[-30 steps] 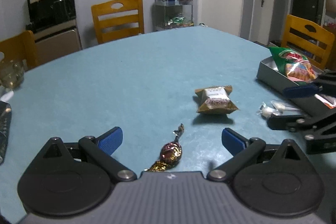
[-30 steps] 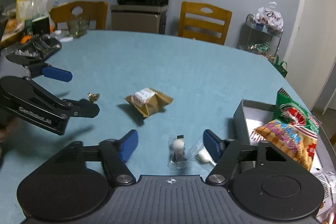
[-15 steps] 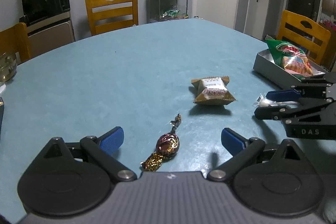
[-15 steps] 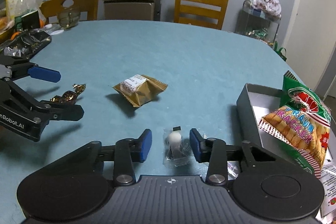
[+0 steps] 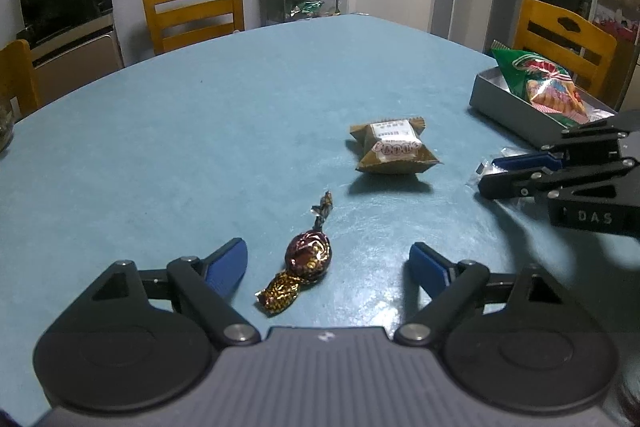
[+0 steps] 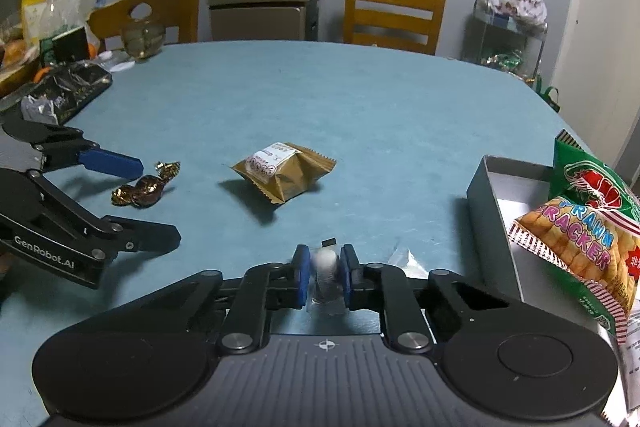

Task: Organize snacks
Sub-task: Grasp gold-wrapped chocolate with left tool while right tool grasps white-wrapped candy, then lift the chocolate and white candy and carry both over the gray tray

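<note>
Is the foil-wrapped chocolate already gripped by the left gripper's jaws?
No: the chocolate lies on the table between the left gripper's jaws, which have been closing but stand clear of it on both sides.

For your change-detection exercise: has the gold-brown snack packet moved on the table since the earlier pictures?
No. The gold-brown snack packet lies in the same spot between the foil candy and the grey box; only the camera view shifted.

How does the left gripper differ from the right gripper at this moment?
The left gripper is open around a brown foil candy without touching it, its jaws having just narrowed a little; the right gripper has just closed on a small white sweet in clear wrap. The left gripper's candy lies free on the table; the right gripper's sweet is pinched. Both point down at the table and have blue pads.
</note>
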Demonstrator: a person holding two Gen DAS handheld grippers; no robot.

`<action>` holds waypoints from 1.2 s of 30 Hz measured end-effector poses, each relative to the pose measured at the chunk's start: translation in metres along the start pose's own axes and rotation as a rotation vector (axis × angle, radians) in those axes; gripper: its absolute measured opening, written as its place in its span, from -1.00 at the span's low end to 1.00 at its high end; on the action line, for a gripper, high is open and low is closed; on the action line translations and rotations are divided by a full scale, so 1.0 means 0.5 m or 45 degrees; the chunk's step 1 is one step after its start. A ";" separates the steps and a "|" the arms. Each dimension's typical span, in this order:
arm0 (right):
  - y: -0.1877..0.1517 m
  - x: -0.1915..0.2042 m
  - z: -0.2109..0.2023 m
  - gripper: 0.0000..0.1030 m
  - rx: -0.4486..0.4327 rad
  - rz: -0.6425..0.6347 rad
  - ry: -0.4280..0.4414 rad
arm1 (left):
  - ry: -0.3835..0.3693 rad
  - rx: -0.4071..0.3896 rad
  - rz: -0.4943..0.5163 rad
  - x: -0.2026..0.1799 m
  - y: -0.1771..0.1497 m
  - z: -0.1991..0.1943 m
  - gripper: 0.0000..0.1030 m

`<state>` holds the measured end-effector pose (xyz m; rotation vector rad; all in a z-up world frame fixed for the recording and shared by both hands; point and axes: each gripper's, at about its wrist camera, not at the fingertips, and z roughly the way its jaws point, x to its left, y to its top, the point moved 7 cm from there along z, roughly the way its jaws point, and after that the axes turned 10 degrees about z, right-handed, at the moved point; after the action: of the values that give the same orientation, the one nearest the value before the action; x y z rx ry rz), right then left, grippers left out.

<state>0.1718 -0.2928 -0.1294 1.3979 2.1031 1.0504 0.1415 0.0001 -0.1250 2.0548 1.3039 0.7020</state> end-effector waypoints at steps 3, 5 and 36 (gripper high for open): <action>0.003 0.003 -0.011 -0.67 -0.014 0.015 0.026 | -0.014 -0.015 0.003 0.001 0.001 -0.005 0.35; 0.004 0.008 -0.021 -0.67 -0.025 0.014 0.040 | -0.022 -0.022 0.002 0.003 0.003 -0.009 0.07; -0.006 0.018 -0.125 -0.68 -0.112 0.021 0.148 | 0.052 -0.121 0.050 0.016 0.023 -0.059 -0.58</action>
<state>0.1236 -0.3081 -0.0912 1.3445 2.1010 1.2428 0.1308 0.0096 -0.0959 2.0043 1.2313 0.8124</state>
